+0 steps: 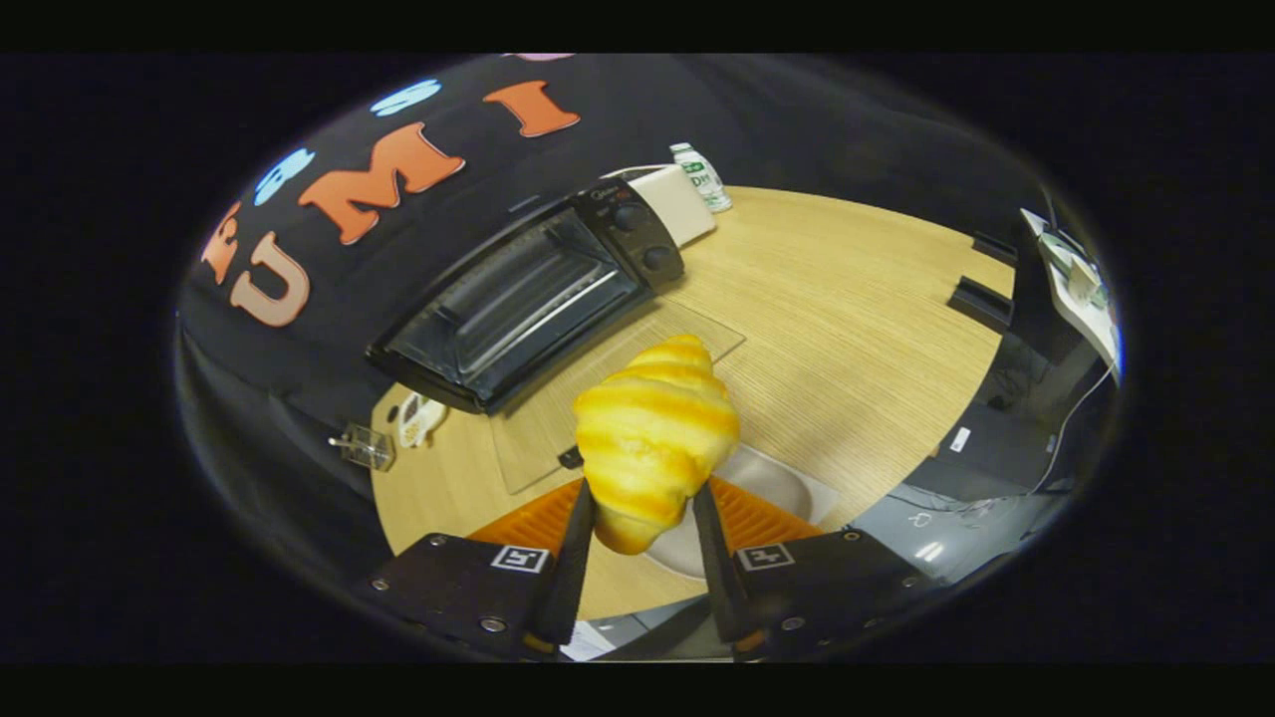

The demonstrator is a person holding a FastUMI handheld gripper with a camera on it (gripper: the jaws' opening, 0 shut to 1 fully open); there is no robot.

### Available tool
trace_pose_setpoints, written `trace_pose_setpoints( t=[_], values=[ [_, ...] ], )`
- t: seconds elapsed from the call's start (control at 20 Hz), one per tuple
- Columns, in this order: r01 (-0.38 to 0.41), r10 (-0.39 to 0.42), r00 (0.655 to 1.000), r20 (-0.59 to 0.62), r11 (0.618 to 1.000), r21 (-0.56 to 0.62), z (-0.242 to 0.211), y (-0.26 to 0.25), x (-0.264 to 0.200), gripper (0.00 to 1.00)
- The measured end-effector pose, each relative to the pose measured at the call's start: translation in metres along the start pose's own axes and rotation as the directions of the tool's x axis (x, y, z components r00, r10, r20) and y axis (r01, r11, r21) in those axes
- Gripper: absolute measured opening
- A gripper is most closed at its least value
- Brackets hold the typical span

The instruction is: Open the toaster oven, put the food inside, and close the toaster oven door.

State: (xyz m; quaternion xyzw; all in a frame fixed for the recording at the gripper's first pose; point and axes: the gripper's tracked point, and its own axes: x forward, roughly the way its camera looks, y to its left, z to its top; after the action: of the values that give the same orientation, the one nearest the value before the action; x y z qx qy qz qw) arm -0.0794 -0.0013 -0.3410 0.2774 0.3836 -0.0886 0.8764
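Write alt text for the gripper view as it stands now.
The hand-held gripper is shut on a croissant, held above a wooden table. Beyond it the toaster oven stands with its glass door folded down flat onto the table. A plate lies under the croissant, and a small bottle stands past the oven.

A wooden table point(847, 299) carries a small white bottle point(700, 176) with a green label near its far edge. At the other end sit a clear plastic container point(365, 446) and a small white dish point(418, 418), close together.
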Motion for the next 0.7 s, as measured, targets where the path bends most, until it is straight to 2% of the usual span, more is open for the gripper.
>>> trace_pose_setpoints(
  t=[0.2, 0.5, 0.7],
  values=[
    [-0.157, 0.154, 0.987, 0.041, 0.984, 0.081, 0.028, 0.039, 0.015, 0.54],
    [-0.361, 0.347, 0.932, 0.108, 0.916, 0.174, 0.066, 0.09, 0.061, 0.54],
    [-0.419, 0.403, 0.908, 0.117, 0.884, 0.206, 0.082, 0.11, 0.095, 0.53]
  ],
)
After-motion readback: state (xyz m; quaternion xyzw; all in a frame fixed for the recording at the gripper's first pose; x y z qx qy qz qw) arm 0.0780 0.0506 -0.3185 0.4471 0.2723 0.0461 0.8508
